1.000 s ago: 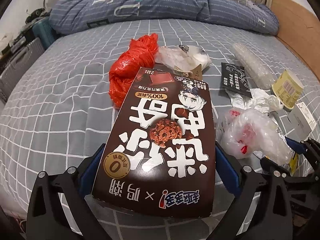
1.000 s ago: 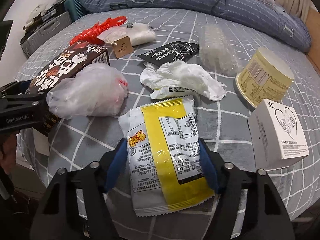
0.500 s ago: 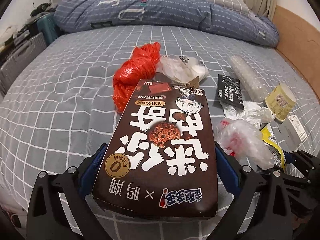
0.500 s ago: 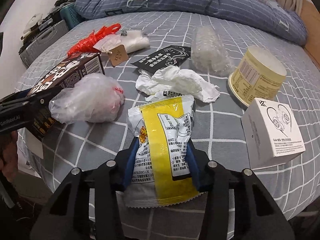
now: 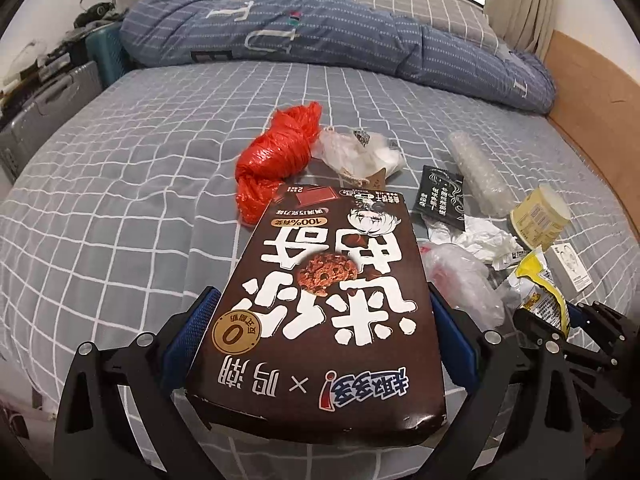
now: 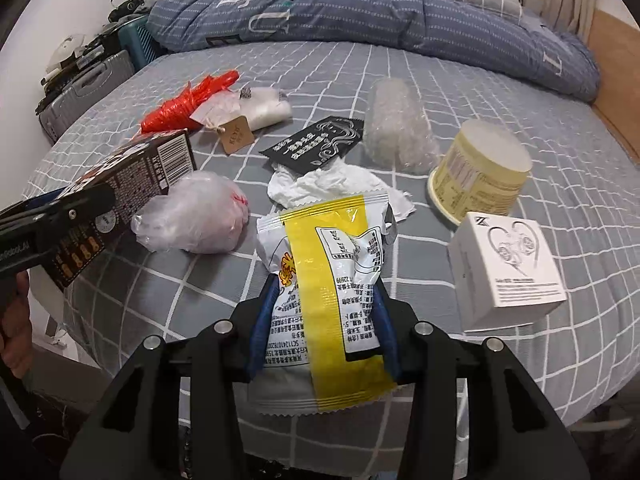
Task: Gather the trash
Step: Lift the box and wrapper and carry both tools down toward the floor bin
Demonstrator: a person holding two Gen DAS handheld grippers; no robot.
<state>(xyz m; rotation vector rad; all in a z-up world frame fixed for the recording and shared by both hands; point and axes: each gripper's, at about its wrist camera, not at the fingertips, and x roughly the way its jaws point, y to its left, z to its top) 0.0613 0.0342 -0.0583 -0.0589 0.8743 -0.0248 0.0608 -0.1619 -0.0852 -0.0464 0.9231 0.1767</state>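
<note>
Yellow-and-white snack packet was pinched between the blue pads of the right hand-held gripper, its middle crumpled inward, held clear of the bed; brown cookie box was clamped across its width in the left hand-held gripper, near end tilted up off the sheet; in the right wrist view the box showed at the left edge with the left hand-held gripper on it and part of a hand below.

Remaining items lay on the grey checked sheet: clear plastic bag with red print just beside the box; crumpled white tissue behind the packet; black sachet touching the tissue; roll of bubble wrap; cream paper tub on its side; white earphone box near the tub; red plastic bag; white bag with kraft tag beside it.

Blue striped duvet was bunched along the far side of the bed; grey suitcase stood beside the bed at left.
</note>
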